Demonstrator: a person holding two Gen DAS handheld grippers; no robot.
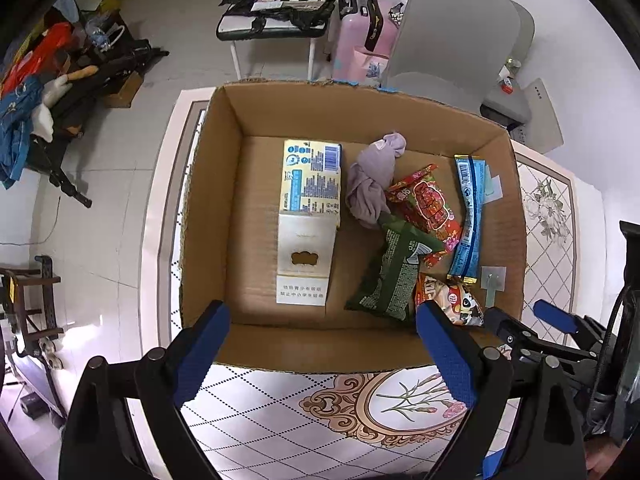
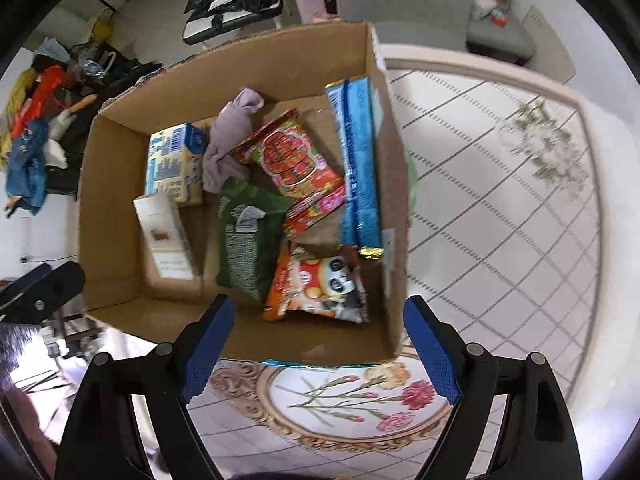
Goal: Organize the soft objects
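Both grippers, left gripper (image 1: 322, 354) and right gripper (image 2: 318, 342), spread wide, empty. Panda snack bag (image 2: 320, 284) looks light, crinkly, slippery; pinch crimped edge.

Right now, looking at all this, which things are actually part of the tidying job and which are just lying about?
Part of the job:
cardboard box
purple cloth
red snack bag
green packet
blue wrapper
panda snack bag
carton

Just lying about:
grey chair
pink suitcase
clothes pile
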